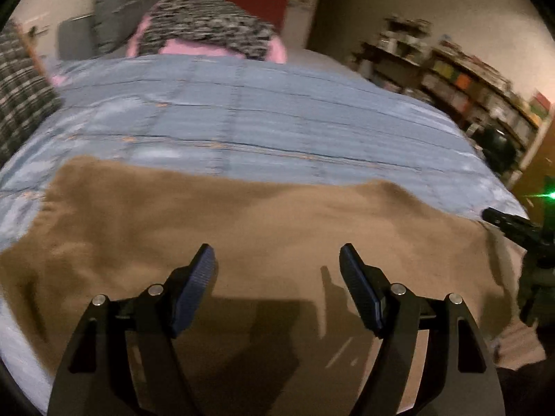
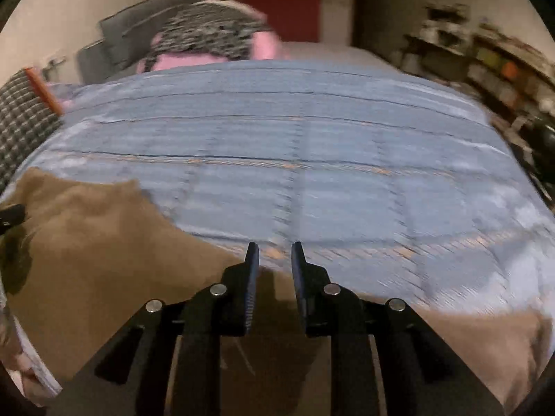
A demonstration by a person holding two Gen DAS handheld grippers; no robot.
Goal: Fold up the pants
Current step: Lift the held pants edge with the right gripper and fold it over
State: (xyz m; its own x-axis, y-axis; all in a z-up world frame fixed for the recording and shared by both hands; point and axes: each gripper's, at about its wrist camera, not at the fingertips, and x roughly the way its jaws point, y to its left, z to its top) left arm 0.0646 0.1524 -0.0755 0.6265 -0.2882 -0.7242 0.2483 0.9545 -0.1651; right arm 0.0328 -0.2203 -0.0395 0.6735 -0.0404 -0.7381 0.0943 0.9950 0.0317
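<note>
Brown pants point(image 1: 242, 228) lie spread flat on a blue quilted bedspread point(image 1: 242, 114). My left gripper point(image 1: 277, 260) is open and empty, held over the middle of the pants. The right gripper shows at the right edge of the left wrist view point(image 1: 513, 225). In the right wrist view the pants point(image 2: 86, 242) fill the lower left and run along the bottom. My right gripper point(image 2: 275, 253) has its jaws partly open with a narrow gap and nothing between them. It hovers over the pants' far edge, where they meet the bedspread point(image 2: 347, 173). The left gripper's tip point(image 2: 12, 215) shows at the left edge.
A speckled pillow on pink bedding point(image 1: 204, 31) lies at the head of the bed. A checked cushion point(image 1: 20, 104) sits at the left. Cluttered shelves point(image 1: 468, 79) stand to the right of the bed. A green light point(image 1: 551, 194) glows at the right edge.
</note>
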